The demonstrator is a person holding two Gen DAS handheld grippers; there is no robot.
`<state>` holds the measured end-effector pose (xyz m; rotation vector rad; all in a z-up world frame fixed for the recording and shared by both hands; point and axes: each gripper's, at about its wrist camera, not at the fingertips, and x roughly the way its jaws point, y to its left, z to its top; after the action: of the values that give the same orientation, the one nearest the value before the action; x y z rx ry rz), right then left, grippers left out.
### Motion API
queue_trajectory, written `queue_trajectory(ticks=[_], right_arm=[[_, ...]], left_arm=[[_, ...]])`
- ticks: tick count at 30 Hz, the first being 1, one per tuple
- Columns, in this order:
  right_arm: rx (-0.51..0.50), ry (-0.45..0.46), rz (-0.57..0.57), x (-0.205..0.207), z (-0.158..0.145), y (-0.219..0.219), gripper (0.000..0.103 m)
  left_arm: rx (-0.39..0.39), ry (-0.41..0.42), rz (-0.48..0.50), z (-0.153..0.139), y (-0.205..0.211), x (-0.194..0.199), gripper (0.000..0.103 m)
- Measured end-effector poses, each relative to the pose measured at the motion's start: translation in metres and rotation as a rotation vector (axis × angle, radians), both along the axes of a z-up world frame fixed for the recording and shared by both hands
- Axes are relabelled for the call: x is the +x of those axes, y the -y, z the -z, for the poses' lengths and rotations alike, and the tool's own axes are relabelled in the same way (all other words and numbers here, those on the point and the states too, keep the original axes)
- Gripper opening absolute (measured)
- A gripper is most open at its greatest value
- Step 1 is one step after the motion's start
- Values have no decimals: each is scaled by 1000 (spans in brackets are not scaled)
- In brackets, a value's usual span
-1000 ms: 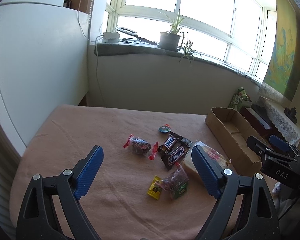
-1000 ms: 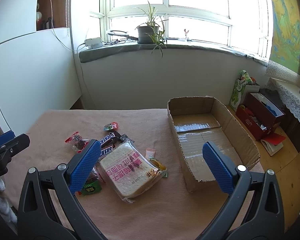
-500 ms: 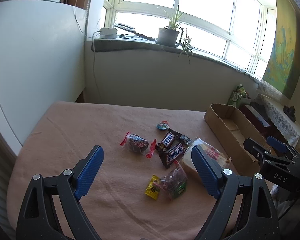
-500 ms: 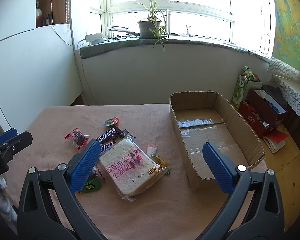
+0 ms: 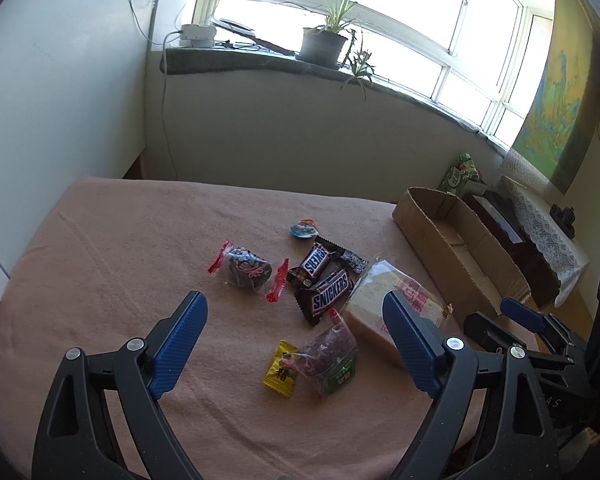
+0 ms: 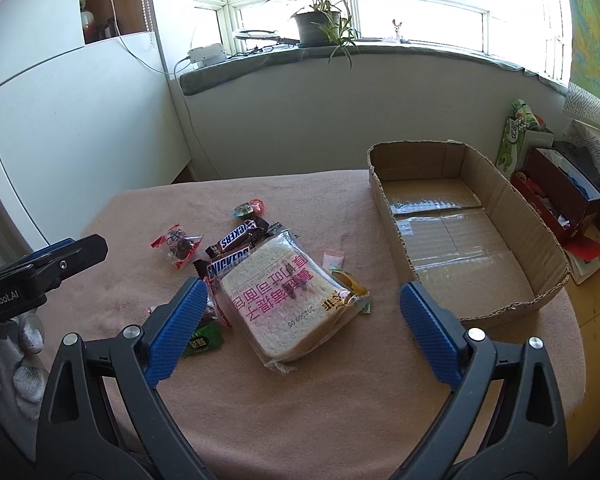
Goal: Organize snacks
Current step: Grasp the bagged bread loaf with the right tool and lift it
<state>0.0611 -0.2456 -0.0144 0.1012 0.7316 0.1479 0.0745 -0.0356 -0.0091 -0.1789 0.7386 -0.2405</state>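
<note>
Bread [image 6: 285, 300] lay bagged below your right gripper [image 6: 300, 320] — its jaws just narrowed slightly, touching nothing. Your left gripper [image 5: 296, 338] (over the candies) gaped too.

Both cameras sit just behind their own blue fingers and look forward and downward over the pink-covered table [image 5: 112, 240], toward the window wall. The left view stands more to the left, so the cardboard box [image 5: 456, 248] lies at its right edge. The right view has the box [image 6: 460, 240] closer. Both views share the bagged bread [image 6: 288, 300] and the snack pile.
</note>
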Motion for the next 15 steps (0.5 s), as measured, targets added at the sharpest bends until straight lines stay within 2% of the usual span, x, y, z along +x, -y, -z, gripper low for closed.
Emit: queue_trajectory(ticks=[2,4,9,11,15], right_arm=[[33,-31,-20,-1,9,1,91],[71,-60,-33,-3,18,4,85],[184,-141,-71,2,37,10,73],[230,-172,-70,7,46,15,64],[279,-210,-61,15,58,20,62]], left_arm=[[-25,-22,30,5,4,5,87],[-49,-50,58,12,8,11,80],[-122,-128,136,27,21,29,72],[-136,-142,164,30,28,35,67],[-191,-194,220,38,37,53,65]])
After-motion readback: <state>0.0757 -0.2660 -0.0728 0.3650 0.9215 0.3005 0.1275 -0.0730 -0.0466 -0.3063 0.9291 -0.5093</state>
